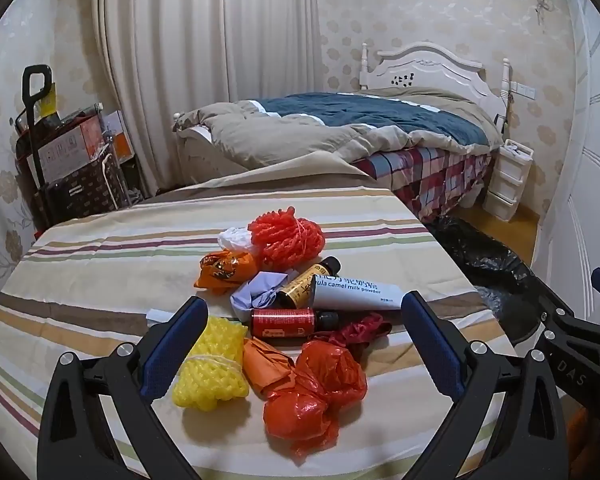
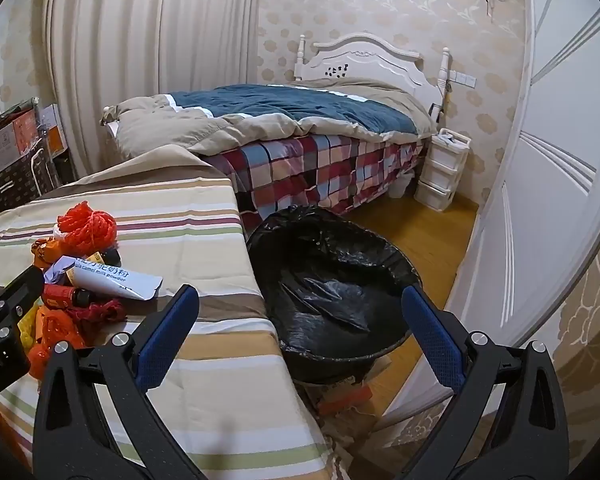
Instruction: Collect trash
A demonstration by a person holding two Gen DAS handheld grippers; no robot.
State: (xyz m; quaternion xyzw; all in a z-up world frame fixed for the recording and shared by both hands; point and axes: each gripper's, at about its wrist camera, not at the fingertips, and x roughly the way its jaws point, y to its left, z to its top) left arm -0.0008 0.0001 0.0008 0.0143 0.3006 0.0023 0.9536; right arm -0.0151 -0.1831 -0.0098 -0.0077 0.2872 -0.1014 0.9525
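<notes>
Trash sits in a loose heap on the striped cloth-covered table [image 1: 100, 264]: a yellow foam fruit net [image 1: 210, 368], knotted orange-red plastic bags [image 1: 316, 388], a small red bottle with a black cap [image 1: 292, 322], a gold-labelled dark bottle [image 1: 308, 284], a white camel-milk-powder tube [image 1: 356, 290], a crumpled pale lilac paper [image 1: 256, 292], an orange printed wrapper [image 1: 224, 272] and a red-orange foam net bundle [image 1: 288, 236]. My left gripper [image 1: 302, 342] hangs over the near side of the heap with its jaws spread as wide as they go, nothing between the pads. My right gripper [image 2: 300, 336] is equally wide and empty, pointing down towards the round bin lined with a black plastic bag [image 2: 332, 280], which stands on the floor just beside the table's edge.

Risks, as I judge them: the two bottles lie on their sides and could roll off if I nudge them while closing on a neighbour (the red one lies just behind the bags). The slack plastic bags may slip from the pads or drag other pieces along. Dropping from the table edge could miss the rim.

The bin looks empty apart from its crumpled liner, though its bottom is dark.
</notes>
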